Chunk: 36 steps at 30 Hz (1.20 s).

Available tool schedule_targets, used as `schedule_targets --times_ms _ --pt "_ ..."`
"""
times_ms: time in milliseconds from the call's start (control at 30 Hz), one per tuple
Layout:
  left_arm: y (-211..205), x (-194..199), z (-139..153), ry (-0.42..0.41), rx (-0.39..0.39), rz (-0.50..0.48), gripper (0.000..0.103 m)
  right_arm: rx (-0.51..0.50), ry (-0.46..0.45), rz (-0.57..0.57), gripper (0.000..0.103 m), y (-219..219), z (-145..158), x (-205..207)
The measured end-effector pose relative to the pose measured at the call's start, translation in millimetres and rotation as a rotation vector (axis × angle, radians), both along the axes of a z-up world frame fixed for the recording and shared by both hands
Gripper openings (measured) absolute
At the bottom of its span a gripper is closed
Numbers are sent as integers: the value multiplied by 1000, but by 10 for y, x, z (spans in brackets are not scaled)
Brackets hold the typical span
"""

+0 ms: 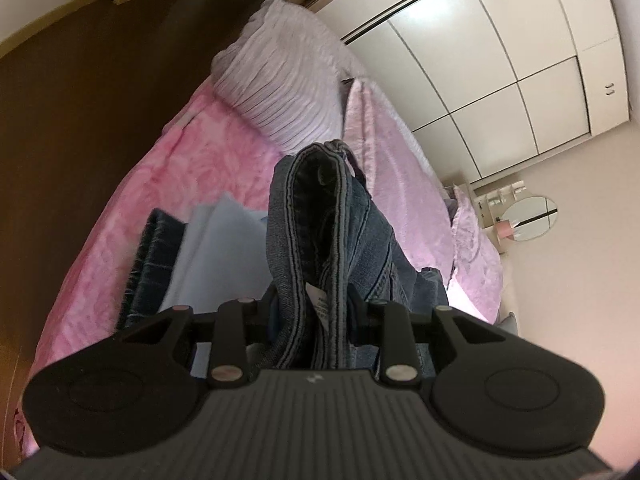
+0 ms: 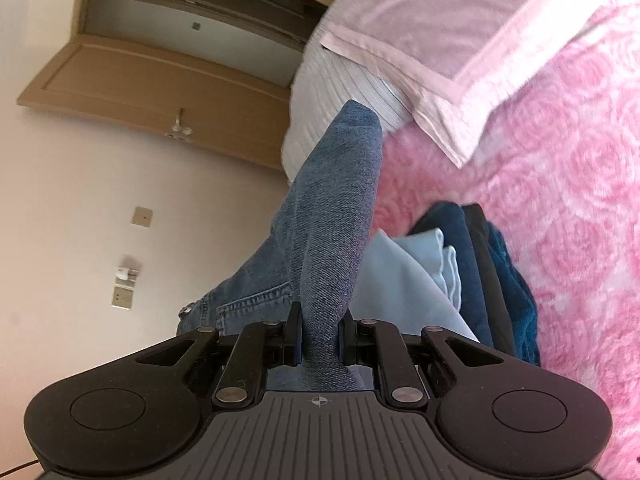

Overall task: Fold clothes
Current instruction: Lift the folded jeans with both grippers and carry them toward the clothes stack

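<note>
Blue jeans (image 1: 320,216) hang in the air above a pink bed. My left gripper (image 1: 316,312) is shut on their waistband, whose white label shows between the fingers. In the right wrist view my right gripper (image 2: 319,336) is shut on a bunched fold of the same jeans (image 2: 336,216), which rises forward from the fingers. Below lies a stack of folded clothes: a pale blue garment (image 1: 216,248) over dark navy ones (image 1: 154,256). The pale blue garment (image 2: 404,268) and the navy ones (image 2: 496,272) sit right of the jeans in the right view.
The pink rose-patterned bedspread (image 2: 568,168) covers the bed. A white ribbed pillow (image 1: 280,84) and a light pink quilt (image 2: 432,36) lie at its head. White wardrobe doors (image 1: 500,64), a small round mirror (image 1: 528,218) and a wooden door (image 2: 160,92) line the walls.
</note>
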<state>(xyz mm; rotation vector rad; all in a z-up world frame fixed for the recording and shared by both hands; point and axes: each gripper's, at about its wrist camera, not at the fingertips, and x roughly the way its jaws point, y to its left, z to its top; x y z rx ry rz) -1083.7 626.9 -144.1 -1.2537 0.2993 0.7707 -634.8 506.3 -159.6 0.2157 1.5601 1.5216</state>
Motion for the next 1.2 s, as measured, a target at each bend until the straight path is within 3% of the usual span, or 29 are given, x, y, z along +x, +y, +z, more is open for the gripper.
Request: schedule_targets --times_ms 200,267,300,333,367,433,533,667,700,767,833,933,1000,1200 --pt "149 -87 -316 34 -11 -3 27 -46 -14 13 14 166 -300 -104" --pt "213 -96 -427 77 -9 -21 34 -87 -47 -6 15 218 -423 -137" --pt "234 -107 -475 92 -16 -13 38 -121 -74 -24 22 239 -487 -154" --pt "255 -117 -522 107 -22 -4 43 -154 -102 -42 39 261 -550 -172" --pt "273 -129 -562 120 -26 4 44 -183 -138 -68 45 263 -574 -182" --pt "253 -157 -495 128 10 7 45 -202 -200 -103 48 247 -566 -195" --pt "173 -164 -312 230 90 5 46 -142 -293 -109 48 146 -393 -240" --pt "-100 -126 104 364 221 83 30 -47 -477 -75 48 -8 -72 -445" --pt "-171 -69 197 368 254 66 21 -20 -533 -54 48 -39 16 -532" --pt "-310 50 365 378 315 28 16 31 -643 20 48 -107 132 -792" --pt "-393 234 284 430 324 -46 13 61 -747 109 48 -112 190 -1086" --pt "-511 498 151 507 331 -153 11 72 -832 212 48 -114 106 -1430" --pt "-522 447 -111 511 282 -123 9 52 -864 260 48 -120 1 -1598" --pt "-583 211 -622 461 260 -47 6 41 -935 348 48 -101 -363 -1820"
